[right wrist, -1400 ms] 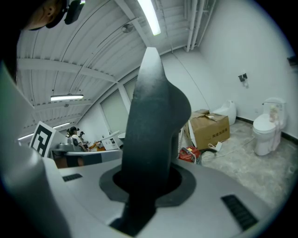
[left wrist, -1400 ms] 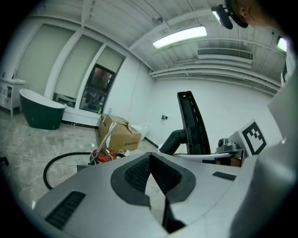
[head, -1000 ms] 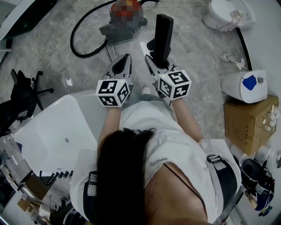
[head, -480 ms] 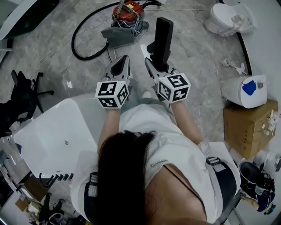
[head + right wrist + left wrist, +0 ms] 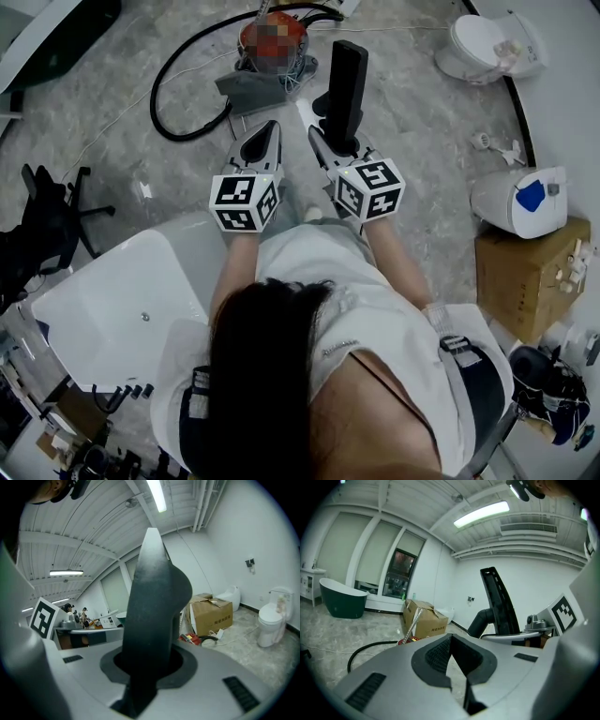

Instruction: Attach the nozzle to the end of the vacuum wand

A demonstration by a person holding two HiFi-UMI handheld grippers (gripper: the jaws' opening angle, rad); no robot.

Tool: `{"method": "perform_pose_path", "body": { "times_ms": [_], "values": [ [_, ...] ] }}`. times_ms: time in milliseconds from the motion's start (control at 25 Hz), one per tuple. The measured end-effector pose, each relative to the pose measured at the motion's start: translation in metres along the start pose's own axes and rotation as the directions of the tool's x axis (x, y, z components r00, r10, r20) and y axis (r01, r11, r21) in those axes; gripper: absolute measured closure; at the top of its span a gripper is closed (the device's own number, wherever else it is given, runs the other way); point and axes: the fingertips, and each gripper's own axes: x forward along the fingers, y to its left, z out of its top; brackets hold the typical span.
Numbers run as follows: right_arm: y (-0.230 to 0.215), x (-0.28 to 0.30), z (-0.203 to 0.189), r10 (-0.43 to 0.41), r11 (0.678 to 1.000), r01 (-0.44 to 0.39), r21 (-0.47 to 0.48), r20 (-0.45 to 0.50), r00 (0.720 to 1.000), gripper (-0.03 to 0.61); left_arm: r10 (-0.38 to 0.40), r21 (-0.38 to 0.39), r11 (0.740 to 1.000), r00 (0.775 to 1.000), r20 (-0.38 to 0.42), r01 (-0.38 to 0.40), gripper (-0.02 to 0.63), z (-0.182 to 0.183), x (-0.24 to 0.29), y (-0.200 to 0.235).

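My right gripper (image 5: 325,134) is shut on a black vacuum nozzle (image 5: 347,80), which stands upright out of its jaws and fills the right gripper view as a dark column (image 5: 154,597). My left gripper (image 5: 271,127) is beside it, shut with nothing between its pads (image 5: 440,656). Ahead on the floor lies the red vacuum canister (image 5: 272,39) with its black hose (image 5: 173,89) looped to the left. A metal wand (image 5: 410,625) leans up from the canister. Both grippers hover short of the vacuum, apart from it.
A white toilet (image 5: 487,42) stands at the far right, with a white appliance (image 5: 520,197) and a cardboard box (image 5: 525,267) nearer. A white bathtub (image 5: 122,291) and a black chair (image 5: 47,216) are at the left. Another cardboard box (image 5: 423,620) sits behind the canister.
Both grippers have moved forward together toward the vacuum, the floor sliding back under them. The nozzle stays held in the right gripper and the left stays shut.
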Motion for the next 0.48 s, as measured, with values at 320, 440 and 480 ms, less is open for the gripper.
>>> {"method": "perform_pose_path", "body": {
  "times_ms": [320,440,480],
  "values": [
    [-0.024,0.031,0.024,-0.022,1.000,0.022,0.014,0.003,1.000,0.486,-0.041,0.023,0.999,0.999,-0.019,0.041,0.612,0.021,0.044,0.011],
    [-0.029,0.040,0.026,-0.023,1.000,0.023,0.012,-0.004,1.000,0.486,-0.047,0.029,0.998,0.999,-0.024,0.047,0.612,0.024,0.053,0.016],
    [-0.030,0.043,0.027,-0.025,1.000,0.025,0.012,-0.006,1.000,0.486,-0.046,0.028,0.999,0.999,-0.026,0.046,0.612,0.025,0.055,0.019]
  ]
}}
